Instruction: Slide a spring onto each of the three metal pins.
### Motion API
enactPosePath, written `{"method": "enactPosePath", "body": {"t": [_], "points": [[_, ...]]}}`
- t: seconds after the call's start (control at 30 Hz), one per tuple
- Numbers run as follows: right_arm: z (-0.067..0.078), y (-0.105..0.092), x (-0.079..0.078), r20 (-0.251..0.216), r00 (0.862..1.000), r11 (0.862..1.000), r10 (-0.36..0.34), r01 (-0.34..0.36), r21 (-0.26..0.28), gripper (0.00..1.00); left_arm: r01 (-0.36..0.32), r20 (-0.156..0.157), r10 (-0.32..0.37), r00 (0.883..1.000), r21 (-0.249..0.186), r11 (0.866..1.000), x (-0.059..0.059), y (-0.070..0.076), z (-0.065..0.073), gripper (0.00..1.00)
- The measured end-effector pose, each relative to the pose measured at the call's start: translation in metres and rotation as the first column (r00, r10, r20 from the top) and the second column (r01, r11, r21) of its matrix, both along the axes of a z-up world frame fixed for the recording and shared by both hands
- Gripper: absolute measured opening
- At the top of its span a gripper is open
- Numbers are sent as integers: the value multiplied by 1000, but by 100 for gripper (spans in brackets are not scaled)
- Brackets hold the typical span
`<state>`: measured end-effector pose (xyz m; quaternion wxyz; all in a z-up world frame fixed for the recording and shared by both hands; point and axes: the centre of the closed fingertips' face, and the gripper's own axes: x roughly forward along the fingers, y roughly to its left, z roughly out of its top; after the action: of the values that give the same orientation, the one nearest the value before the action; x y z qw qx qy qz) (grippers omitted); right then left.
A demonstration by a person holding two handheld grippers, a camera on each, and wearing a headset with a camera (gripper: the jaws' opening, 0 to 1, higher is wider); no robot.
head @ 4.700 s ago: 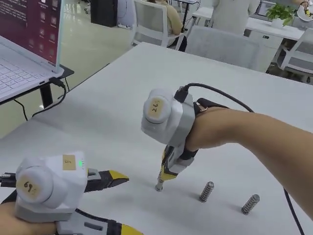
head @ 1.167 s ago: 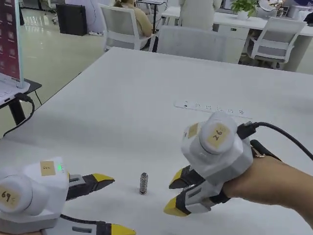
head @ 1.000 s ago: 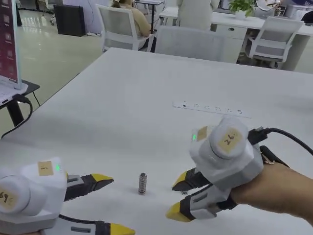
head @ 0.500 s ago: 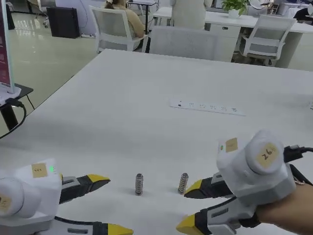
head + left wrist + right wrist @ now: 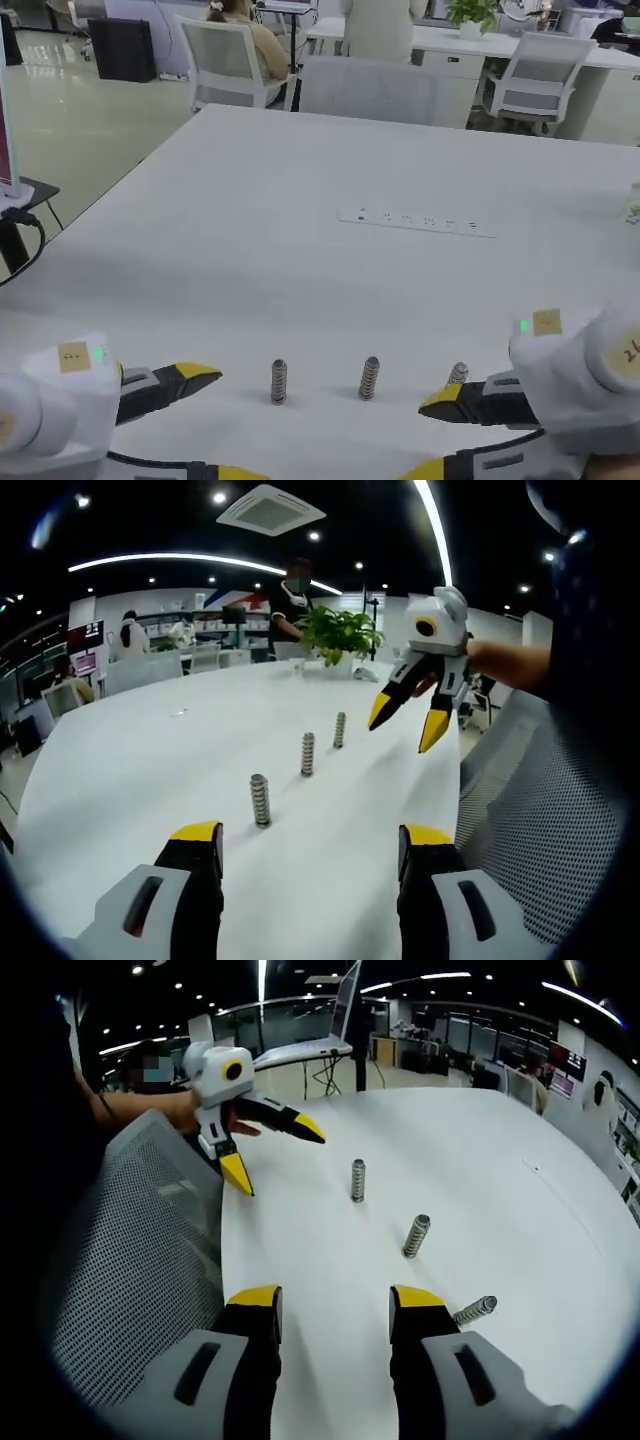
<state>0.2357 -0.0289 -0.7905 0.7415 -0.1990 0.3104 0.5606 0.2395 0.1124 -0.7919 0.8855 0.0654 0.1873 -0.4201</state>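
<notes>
The white tabletop (image 5: 300, 250) lies broad and bare between the row of springs and a white power strip (image 5: 415, 221) well beyond them. Its far edge meets a line of office chairs (image 5: 525, 85). In the left gripper view the near edge runs along a mesh chair back (image 5: 540, 810), and a potted plant (image 5: 340, 632) stands at the far end. A laptop (image 5: 310, 1035) sits off the tabletop's far corner in the right gripper view.

The right gripper (image 5: 428, 437) carries a tan sticker (image 5: 546, 322) whose marks are too small to read, and a second label cut off after "2". The left gripper (image 5: 215, 425) has a sticker too, also unreadable.

Three springs stand in a row near the front edge: left spring (image 5: 279, 381), middle spring (image 5: 369, 378) and right spring (image 5: 458, 373). The left gripper's jaws are spread and empty, aimed along the row, with the left spring ahead and apart. The right gripper's jaws are also spread and empty. The right spring sits just beside one yellow tip, outside the gap, and leans in the right gripper view.
</notes>
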Motion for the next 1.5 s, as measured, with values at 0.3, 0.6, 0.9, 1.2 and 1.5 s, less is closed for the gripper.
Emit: {"method": "enactPosePath", "body": {"t": [0.3,0.6,0.9,1.2,1.5], "points": [[5,-33,11,24,995,995,-99,98,29,44,3,-1,-3,1000,0,1000,0,-2,0,68],[7,-59,18,42,985,984,-170,167,63,47,3,-1,-3,1000,0,1000,1,-4,0,68],[11,-77,25,73,971,971,-226,218,104,55,-4,0,4,1000,-2,1000,2,-2,1,68],[13,-95,30,92,961,960,-262,249,130,61,-12,3,12,1000,-4,1000,2,-1,2,69],[14,-101,31,103,955,955,-278,263,138,66,-21,6,21,1000,-7,1000,3,0,2,70]]}}
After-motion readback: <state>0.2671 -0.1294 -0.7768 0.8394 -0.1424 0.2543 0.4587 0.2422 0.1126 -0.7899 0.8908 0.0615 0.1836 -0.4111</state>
